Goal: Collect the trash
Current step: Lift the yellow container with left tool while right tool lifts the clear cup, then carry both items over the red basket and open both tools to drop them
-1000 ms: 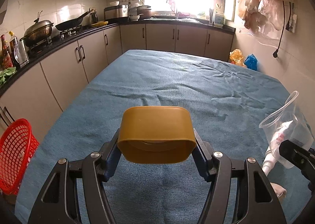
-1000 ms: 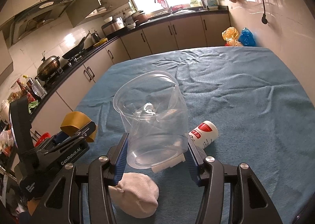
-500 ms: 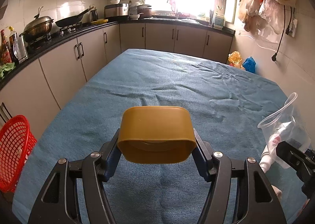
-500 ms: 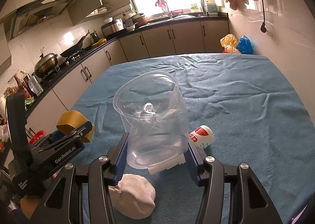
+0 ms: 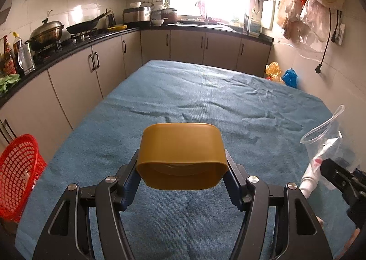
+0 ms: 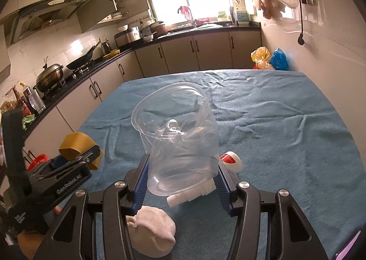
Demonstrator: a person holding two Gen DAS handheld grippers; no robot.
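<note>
In the left wrist view, the left gripper (image 5: 182, 175) sat low in the centre of the frame with its fingers clamped on either side of a mustard-yellow tub (image 5: 181, 157), which was held above the blue cloth (image 5: 205, 97) covering the table. A red basket (image 5: 17, 175) stood at the lower left edge, off the table's side, and the clear plastic cup (image 5: 324, 141) showed at the right edge with part of the right gripper's black body below it. In the right wrist view, the right gripper (image 6: 181, 180) filled the bottom of the frame, its blue-padded fingers pressed against the base of the clear plastic cup (crumpled, with a torn-looking wall), lifted off the cloth. Just behind the cup, right of centre, lay a white bottle with a red label (image 6: 231, 160); a white sock (image 6: 152, 234) lay on the cloth at the lower centre-left. The left gripper appeared at the left edge, carrying the yellow tub.
</note>
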